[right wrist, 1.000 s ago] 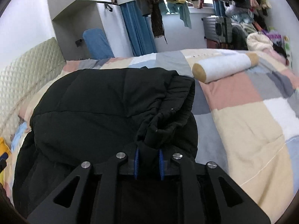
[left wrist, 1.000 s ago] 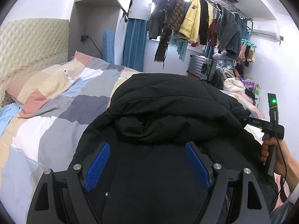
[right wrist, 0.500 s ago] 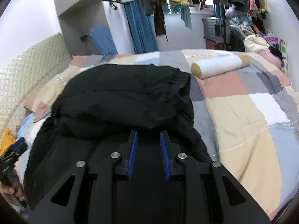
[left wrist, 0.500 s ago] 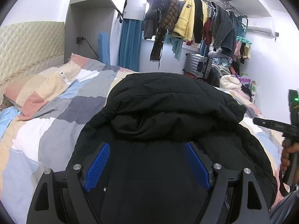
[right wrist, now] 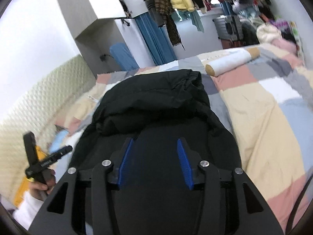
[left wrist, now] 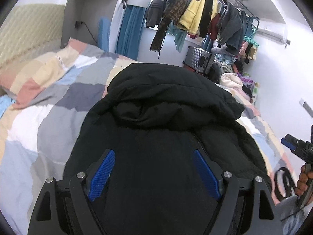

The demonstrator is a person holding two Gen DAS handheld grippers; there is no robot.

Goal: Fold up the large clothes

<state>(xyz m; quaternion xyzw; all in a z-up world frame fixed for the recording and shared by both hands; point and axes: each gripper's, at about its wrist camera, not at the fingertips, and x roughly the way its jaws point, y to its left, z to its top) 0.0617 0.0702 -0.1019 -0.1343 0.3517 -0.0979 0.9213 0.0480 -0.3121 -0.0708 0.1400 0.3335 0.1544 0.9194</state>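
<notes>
A patchwork duvet (left wrist: 49,101) in pink, beige, grey and pale blue covered the bed, and on it lay the black padded jacket (left wrist: 168,105), a thick fold of its upper part doubled back over the body toward the cameras. The left gripper (left wrist: 154,168) hung just above the near part of the jacket with its blue-padded fingers (left wrist: 101,170) spread wide and nothing between them. The right gripper (right wrist: 155,162) hung over the same near part, its pads likewise apart and empty, the fold's edge lying just beyond the fingertips. Whether either touched the cloth could not be told. A quilted headboard (right wrist: 29,105) stood along the left side. A rail of hanging clothes (left wrist: 197,17) ran across the far wall, with a blue curtain (left wrist: 129,31) and a grey suitcase (left wrist: 201,60) below it. A white bolster pillow (right wrist: 232,60) with tan ends lay on the duvet beyond the jacket, to its right.
</notes>
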